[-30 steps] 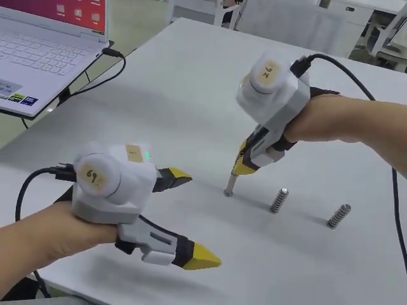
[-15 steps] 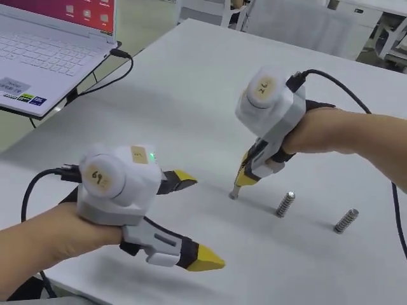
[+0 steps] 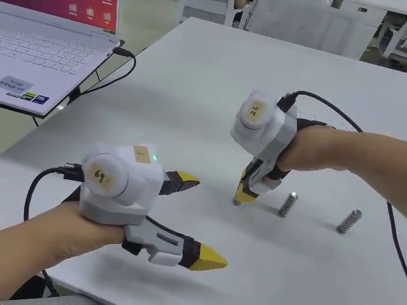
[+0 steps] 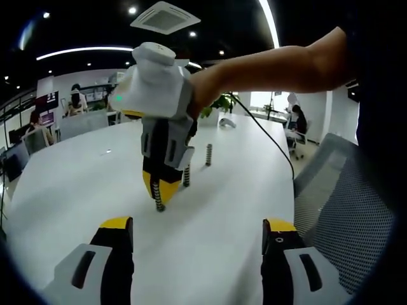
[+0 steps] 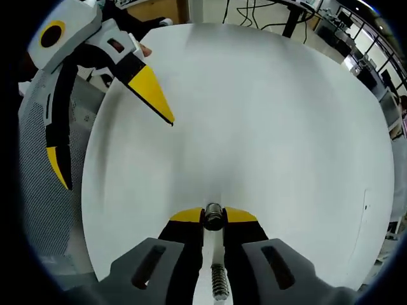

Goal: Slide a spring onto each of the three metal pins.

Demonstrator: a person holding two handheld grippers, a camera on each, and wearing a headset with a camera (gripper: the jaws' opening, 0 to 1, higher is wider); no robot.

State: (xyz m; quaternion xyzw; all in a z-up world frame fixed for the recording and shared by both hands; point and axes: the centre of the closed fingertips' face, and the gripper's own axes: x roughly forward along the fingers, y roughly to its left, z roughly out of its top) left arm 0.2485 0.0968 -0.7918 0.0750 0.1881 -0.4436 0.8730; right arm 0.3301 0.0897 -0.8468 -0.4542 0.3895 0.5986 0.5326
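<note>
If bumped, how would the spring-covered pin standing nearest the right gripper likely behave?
That pin stands on end, tall over a narrow base, so it would probably tip at a light touch. Once lying on the smooth table, being round, it would likely roll.

Place: open-plan office
Ceiling: recessed air vent (image 4: 164, 17), long strip lights (image 4: 82, 49), small spotlights (image 4: 131, 10)
Furniture: large white surface (image 3: 210, 82), grey mesh chair (image 4: 346, 210)
Equipment: open laptop (image 3: 57, 38) off to one side of the surface
Occupants: people (image 4: 76, 100) seated in the background
Extras: potted plant (image 4: 222, 103)
</note>
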